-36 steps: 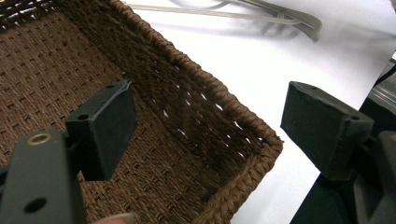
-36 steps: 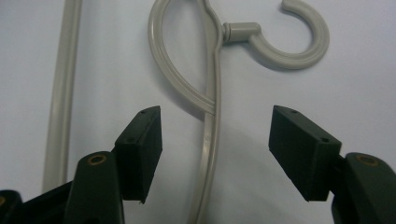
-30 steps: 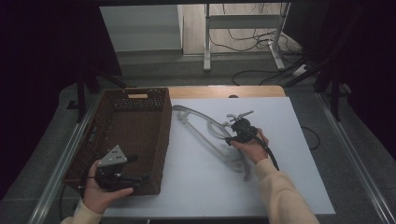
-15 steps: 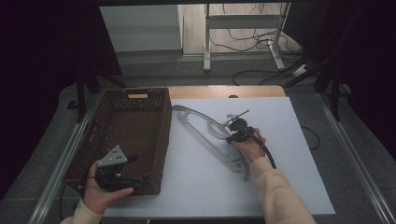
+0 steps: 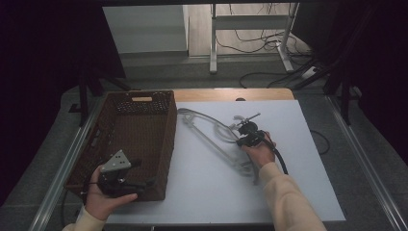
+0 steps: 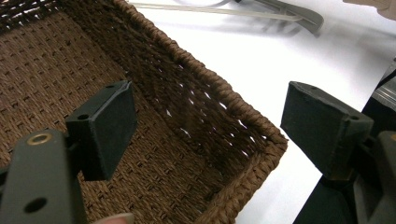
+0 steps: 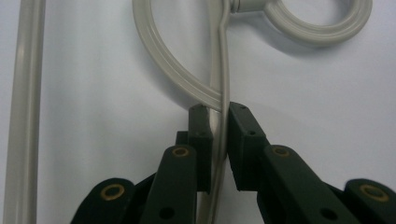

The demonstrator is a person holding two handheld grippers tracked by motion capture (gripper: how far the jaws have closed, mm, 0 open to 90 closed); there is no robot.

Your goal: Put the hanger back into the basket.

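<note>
On the white table (image 5: 202, 192), the right gripper (image 7: 218, 122) has just closed its jaws on one thin arm of the grey tongs (image 5: 211, 139). The tongs lie apparently half open and grip nothing. The left gripper (image 6: 208, 123) hangs open over the wicker basket (image 5: 166, 144).

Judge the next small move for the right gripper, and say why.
Probably a short lift. The right gripper has just been closing and its jaws now pinch a thin bar of the grey hanger, which lies flat on the white table. The basket sits to its left, with the left gripper open at its corner, so raising the hanger clear comes first.
</note>
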